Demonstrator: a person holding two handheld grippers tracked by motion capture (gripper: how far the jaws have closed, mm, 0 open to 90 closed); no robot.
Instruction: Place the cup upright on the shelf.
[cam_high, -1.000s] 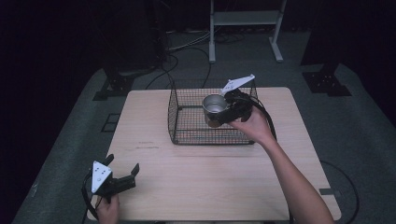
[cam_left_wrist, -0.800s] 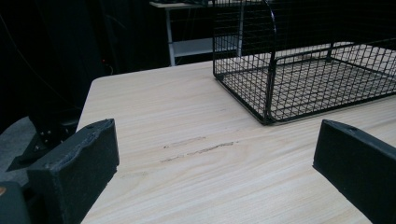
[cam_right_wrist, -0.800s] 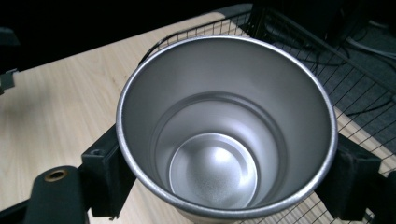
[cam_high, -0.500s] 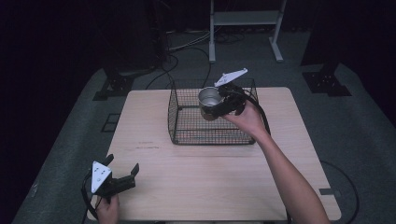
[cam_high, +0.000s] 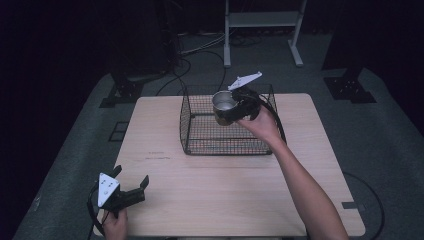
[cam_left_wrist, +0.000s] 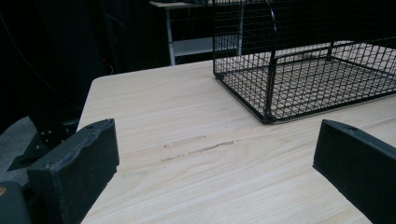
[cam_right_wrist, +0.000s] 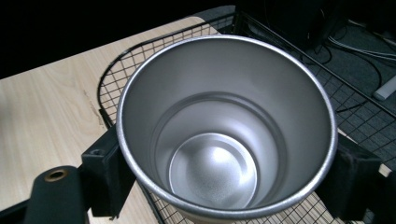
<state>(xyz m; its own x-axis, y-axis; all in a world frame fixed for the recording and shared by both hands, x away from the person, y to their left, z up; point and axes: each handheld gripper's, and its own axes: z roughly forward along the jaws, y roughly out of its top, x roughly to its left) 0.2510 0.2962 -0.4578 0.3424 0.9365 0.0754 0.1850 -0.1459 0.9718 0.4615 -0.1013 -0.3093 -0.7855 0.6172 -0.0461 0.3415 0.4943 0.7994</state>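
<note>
Cup (cam_high: 223, 106) up in the air now, a shiny metal cup clamped in the right gripper (cam_high: 235, 106), held above the wire basket (cam_high: 200, 135) toward its far right part. The right gripper view looks straight down into it: an empty steel interior, a bright rim, and the 2 black jaws pressing on the outside wall from either side, so that grip is firm on the cup (cam_right_wrist: 226, 128). Under the cup, mesh of the basket (cam_right_wrist: 116, 79) shows, and beyond it the pale wooden table (cam_right_wrist: 42, 112). The cup is tilted a little in the high view, its mouth turned up toward the camera, and it touches neither the basket's floor nor its rim as far as can be seen. The right forearm reaches in from the bottom right across the table (cam_high: 300, 165). Over at the near left corner the left gripper (cam_high: 131, 188) sits low by the table edge in the person's hand, its 2 jaws spread wide with nothing between them. The left gripper view confirms it: both black pads stand well apart at the frame's sides, bare wood between, and the basket (cam_left_wrist: 280, 84) stands farther off across the table (cam_left_wrist: 154, 107), its near part holding nothing visible.
</note>
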